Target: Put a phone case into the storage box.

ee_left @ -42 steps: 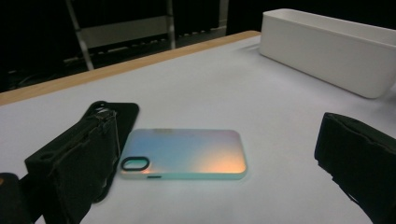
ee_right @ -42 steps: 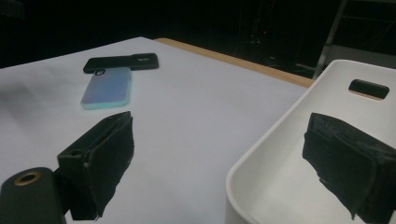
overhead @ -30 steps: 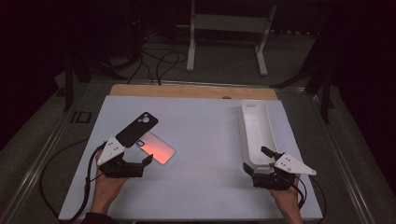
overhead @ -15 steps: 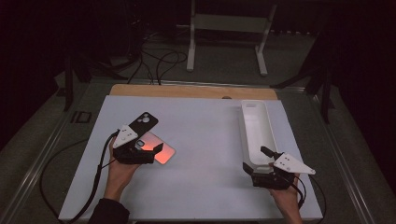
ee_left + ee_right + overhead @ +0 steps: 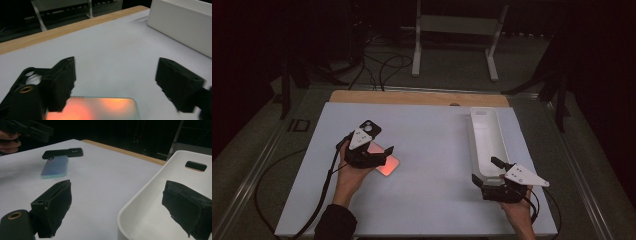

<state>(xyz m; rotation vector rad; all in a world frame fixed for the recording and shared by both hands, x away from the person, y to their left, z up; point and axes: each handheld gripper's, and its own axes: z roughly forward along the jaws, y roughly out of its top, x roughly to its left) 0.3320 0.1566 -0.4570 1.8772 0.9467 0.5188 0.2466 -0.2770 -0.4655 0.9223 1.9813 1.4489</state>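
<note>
I am bringing my left gripper [image 5: 379, 156] over the pink phone case [image 5: 387, 165], which is lying left of centre on the white table [image 5: 437, 150] beside a black phone case [image 5: 371, 128]. Its jaws have just been narrowing but, I think, are not yet pressing on the case. My right gripper [image 5: 487, 172] is waiting spread over the white bin [image 5: 486, 135]. If I am closing too high, the pads could skid off the thin edge and push it away.

You have two phone cases [image 5: 387, 162] lying left on the mat [image 5: 432, 150] (touching each other), the tray [image 5: 487, 140] right.
</note>
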